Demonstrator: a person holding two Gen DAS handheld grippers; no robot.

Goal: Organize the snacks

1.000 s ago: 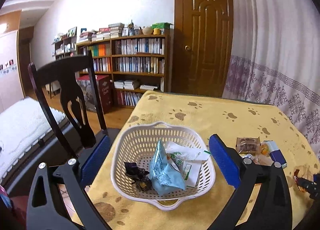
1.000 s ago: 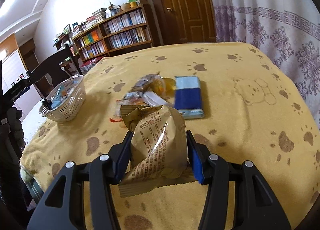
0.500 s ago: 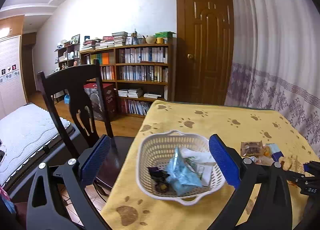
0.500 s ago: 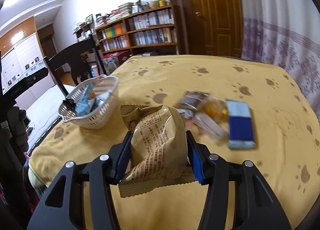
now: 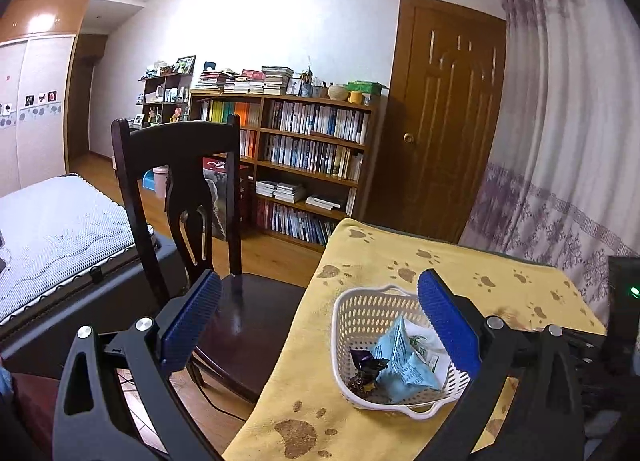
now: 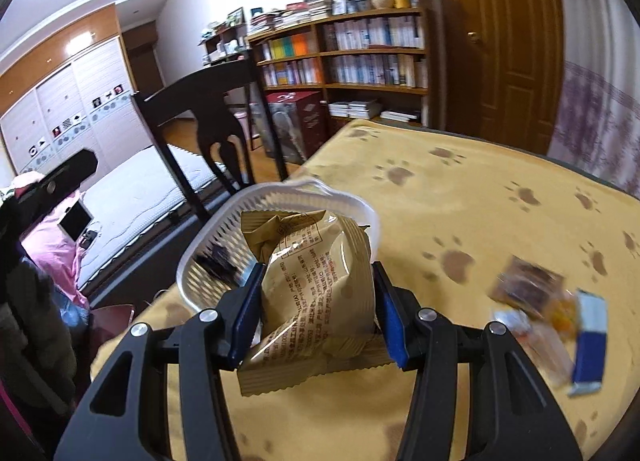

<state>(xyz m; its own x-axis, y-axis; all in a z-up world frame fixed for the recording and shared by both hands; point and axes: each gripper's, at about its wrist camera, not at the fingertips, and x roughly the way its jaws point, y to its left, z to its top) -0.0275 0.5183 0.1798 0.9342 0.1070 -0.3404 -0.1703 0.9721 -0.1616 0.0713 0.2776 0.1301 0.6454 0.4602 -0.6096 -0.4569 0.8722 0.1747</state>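
Observation:
My right gripper is shut on a tan snack bag and holds it in the air just in front of the white basket. That basket stands at the table's left corner and holds a light blue packet, a dark wrapped sweet and a white packet. My left gripper is open and holds nothing, hanging off the table's left edge over the chair. Loose snacks lie to the right on the yellow cloth: a blue bar and small wrapped packets.
A dark wooden chair stands against the table's left side. A bed lies further left. A bookshelf and a brown door are behind. A patterned curtain hangs along the table's far right.
My right gripper has carried the tan bag leftward from the loose snacks up to the basket. My left gripper has pulled away to the left, off the basket and beyond the table edge.

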